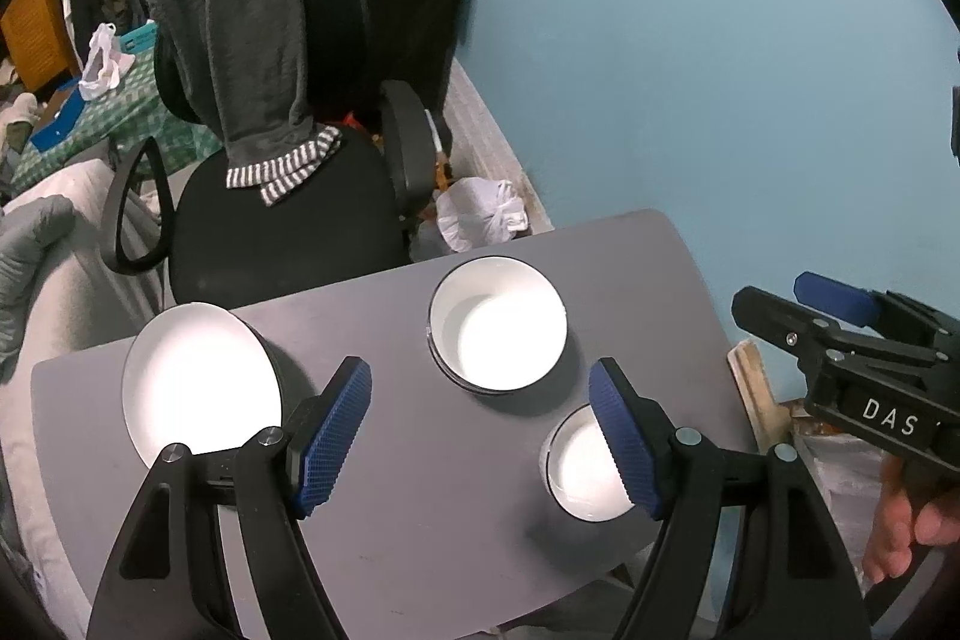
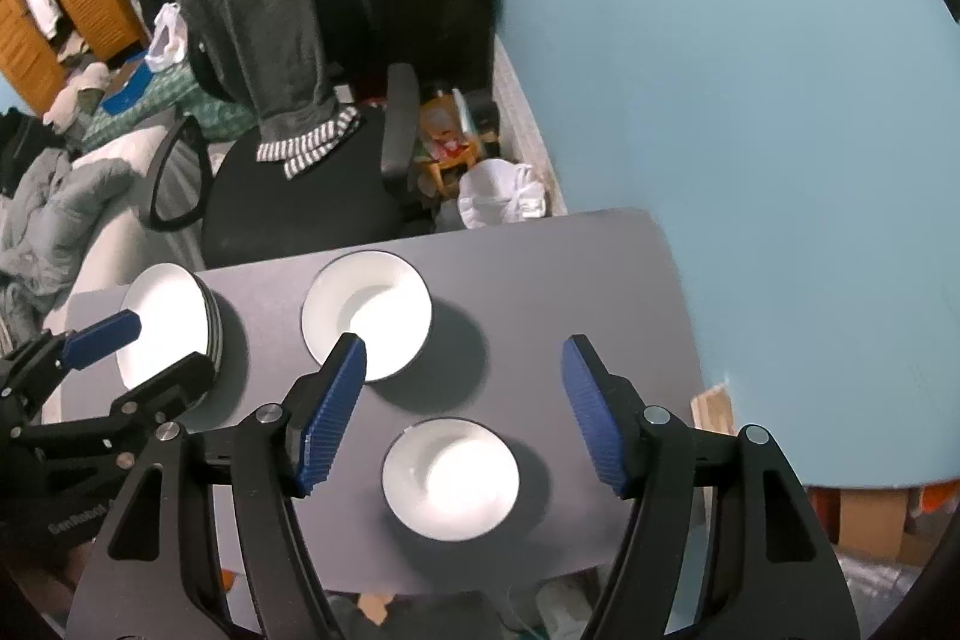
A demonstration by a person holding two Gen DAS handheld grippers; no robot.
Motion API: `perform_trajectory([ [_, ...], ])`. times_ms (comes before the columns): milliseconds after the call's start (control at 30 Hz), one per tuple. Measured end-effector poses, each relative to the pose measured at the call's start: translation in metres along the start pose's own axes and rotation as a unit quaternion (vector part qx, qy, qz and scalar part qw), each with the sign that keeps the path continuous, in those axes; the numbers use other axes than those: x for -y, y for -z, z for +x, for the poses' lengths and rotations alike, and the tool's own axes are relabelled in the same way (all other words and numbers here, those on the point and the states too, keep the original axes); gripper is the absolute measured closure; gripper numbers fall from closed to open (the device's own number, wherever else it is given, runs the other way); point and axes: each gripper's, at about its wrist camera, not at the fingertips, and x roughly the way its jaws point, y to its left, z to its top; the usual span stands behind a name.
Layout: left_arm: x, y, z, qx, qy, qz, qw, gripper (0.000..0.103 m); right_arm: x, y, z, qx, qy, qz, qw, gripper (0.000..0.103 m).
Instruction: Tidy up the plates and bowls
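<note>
On the grey tabletop (image 2: 540, 268) three groups of white crockery stand apart. A stack of plates (image 2: 171, 322) sits at the left edge. A larger bowl (image 2: 384, 310), which in the left wrist view looks like two or more nested together, stands near the middle. A smaller bowl (image 2: 450, 478) stands alone at the near right.

The left tool (image 1: 480, 436) hangs above the tabletop with its blue pads wide apart and nothing between them; the plate stack lies to its left and the larger bowl ahead of it. The right tool (image 2: 465, 412) is also spread wide and empty, and hovers over the smaller bowl without touching it.

With like pieces already gathered and both tools clear of the crockery, the work seems to stand between placements. What remains is probably the lone smaller bowl. It could join the larger bowl if it nests there, though whether it fits is not certain from here.

The next move would call for the right tool to come down over the smaller bowl's rim, close on one wall, lift it level, and set it in gently, so that no china knocks.
</note>
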Motion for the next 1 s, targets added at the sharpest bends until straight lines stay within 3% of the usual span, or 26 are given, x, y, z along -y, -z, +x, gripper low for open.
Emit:
perform_trajectory([
  [467,0.017,0.011,-0.026,0.028,0.024,0.058,0.9976,0.022,0.015,0.029,-0.017,-0.006,0.008,0.072,0.997,0.034],
  [1000,0.037,0.033,-0.023,-0.003,0.040,0.114,0.9926,0.021,0.029,0.065,-0.023,-0.018,0.027,0.115,0.993,0.034],
])
